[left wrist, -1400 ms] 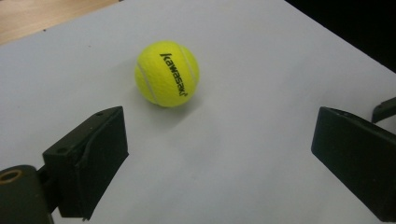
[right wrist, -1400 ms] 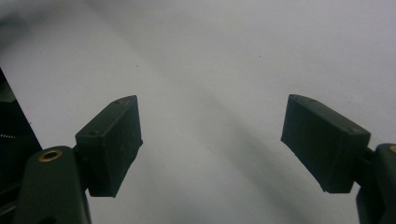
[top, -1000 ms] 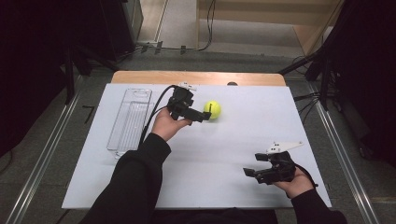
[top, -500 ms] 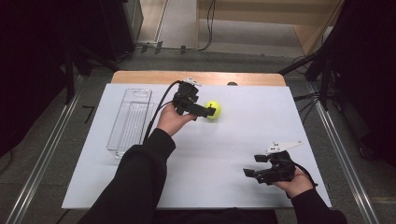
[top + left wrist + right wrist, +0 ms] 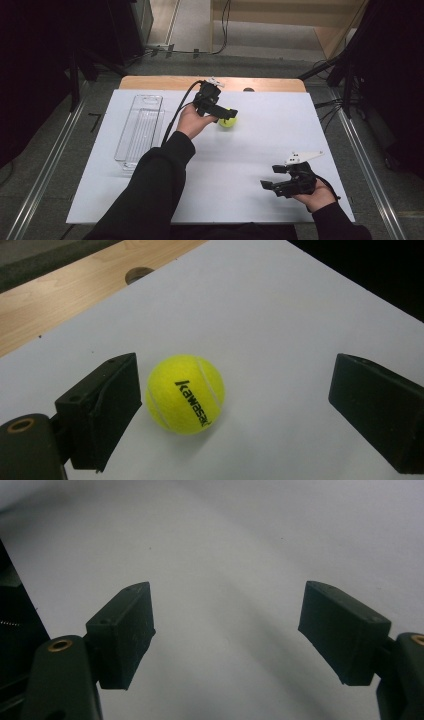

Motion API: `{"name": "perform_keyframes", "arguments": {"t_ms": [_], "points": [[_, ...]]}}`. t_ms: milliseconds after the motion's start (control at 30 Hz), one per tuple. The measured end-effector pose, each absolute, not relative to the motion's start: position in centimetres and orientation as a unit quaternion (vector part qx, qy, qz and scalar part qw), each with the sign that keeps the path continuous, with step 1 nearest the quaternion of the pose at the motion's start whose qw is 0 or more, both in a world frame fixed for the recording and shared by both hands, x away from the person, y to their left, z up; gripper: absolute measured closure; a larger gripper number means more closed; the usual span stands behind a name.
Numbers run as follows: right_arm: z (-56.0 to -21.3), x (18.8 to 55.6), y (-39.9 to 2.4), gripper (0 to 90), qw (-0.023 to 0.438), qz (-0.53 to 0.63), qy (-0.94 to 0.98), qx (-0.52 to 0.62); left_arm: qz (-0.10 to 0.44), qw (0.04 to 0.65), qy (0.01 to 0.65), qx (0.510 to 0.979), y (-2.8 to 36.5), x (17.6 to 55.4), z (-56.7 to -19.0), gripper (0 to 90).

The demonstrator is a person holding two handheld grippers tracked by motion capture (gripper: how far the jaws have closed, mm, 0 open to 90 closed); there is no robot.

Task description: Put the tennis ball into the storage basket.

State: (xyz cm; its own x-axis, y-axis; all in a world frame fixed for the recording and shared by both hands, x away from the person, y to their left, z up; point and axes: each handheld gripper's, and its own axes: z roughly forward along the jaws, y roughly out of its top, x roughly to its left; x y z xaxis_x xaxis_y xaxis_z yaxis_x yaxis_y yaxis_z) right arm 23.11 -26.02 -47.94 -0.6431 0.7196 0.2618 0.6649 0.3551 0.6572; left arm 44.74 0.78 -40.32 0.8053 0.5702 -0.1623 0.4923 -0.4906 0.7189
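A yellow tennis ball [image 5: 228,122] marked "Kawasaki" [image 5: 185,394] lies on the white table sheet [image 5: 280,130], toward the back middle. My left gripper [image 5: 226,117] is over it and open. In the left gripper view [image 5: 240,390] the ball sits between the jaws, close to the left-hand one, with a wide gap to the other. My right gripper [image 5: 273,177] rests low near the front right of the sheet, held by a hand. It is open [image 5: 227,625] with nothing but bare sheet between its jaws.
A clear plastic tray [image 5: 140,127] lies lengthwise at the left of the sheet. A strip of wooden tabletop [image 5: 150,82] with a round hole [image 5: 139,274] runs along the far edge. Metal rails [image 5: 45,165] flank the table.
My left gripper has moved a little farther and to the right, bringing its open jaws around the ball. The ball and my right gripper stayed put.
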Motion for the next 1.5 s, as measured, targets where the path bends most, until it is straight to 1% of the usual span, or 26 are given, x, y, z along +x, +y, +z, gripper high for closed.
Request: {"name": "perform_keyframes", "arguments": {"t_ms": [133,467,767,1067,1500], "points": [[-47.9,23.1,-26.1,19.9,0.039,0.383,0.822,0.421,0.045,0.408,0.316,0.855,0.7,45.4,-40.4,7.2],[-47.9,23.2,-26.0,19.9,0.037,0.381,0.823,0.419,0.05,0.4,0.324,0.856,-0.3,46.7,-40.7,7.2],[-47.9,23.2,-26.1,19.8,0.035,0.382,0.822,0.421,0.055,0.394,0.337,0.854,-0.8,48.0,-41.7,7.2],[-48.0,23.2,-26.1,19.9,0.032,0.381,0.823,0.42,0.058,0.394,0.334,0.854,-1.7,48.4,-42.0,7.2],[-48.0,23.3,-26.1,19.8,0.032,0.379,0.823,0.422,0.054,0.394,0.339,0.853,-1.9,48.6,-42.6,7.2]]}}
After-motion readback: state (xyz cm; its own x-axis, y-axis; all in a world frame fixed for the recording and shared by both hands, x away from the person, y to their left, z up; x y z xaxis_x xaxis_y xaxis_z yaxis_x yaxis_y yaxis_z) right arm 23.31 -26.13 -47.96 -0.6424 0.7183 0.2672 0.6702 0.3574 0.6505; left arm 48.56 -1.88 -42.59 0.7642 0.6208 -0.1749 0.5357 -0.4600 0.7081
